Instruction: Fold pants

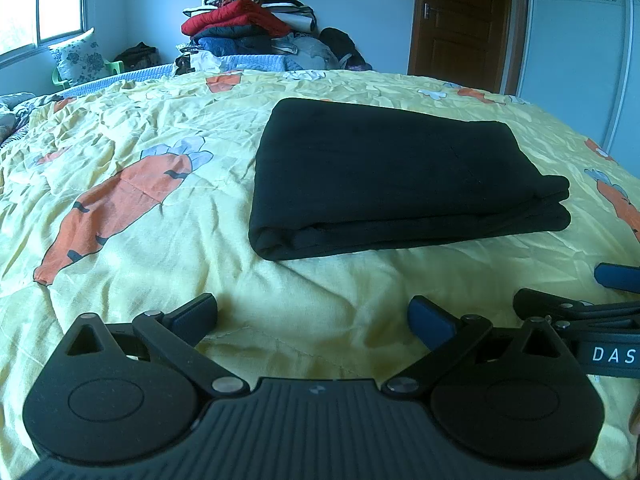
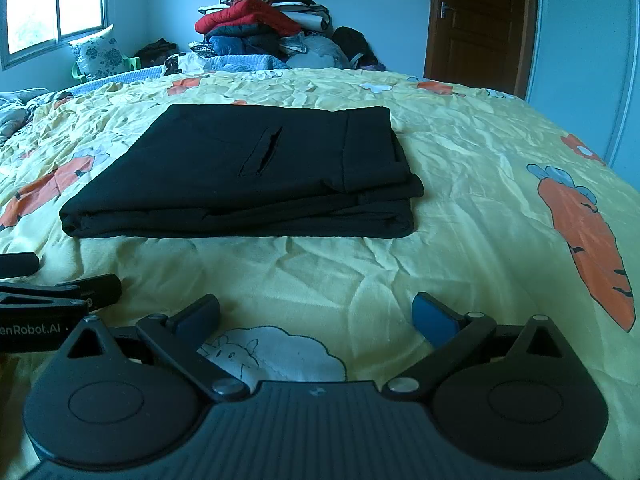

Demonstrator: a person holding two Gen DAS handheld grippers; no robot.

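The black pants point(image 1: 396, 176) lie folded into a flat rectangle on the yellow carrot-print bedspread point(image 1: 120, 184). In the right wrist view the pants point(image 2: 248, 172) show a pocket slit on top and stacked layers at the near edge. My left gripper point(image 1: 312, 312) is open and empty, low over the bedspread, short of the pants' near edge. My right gripper point(image 2: 316, 312) is open and empty, also short of the pants. Each gripper shows at the edge of the other's view: the right one point(image 1: 600, 292), the left one point(image 2: 60, 280).
A tall pile of clothes and bedding point(image 1: 248, 20) stands at the far end of the bed. A brown door point(image 1: 464, 20) is at the back right, a window point(image 1: 40, 0) and a floral pillow point(image 1: 80, 56) at the back left.
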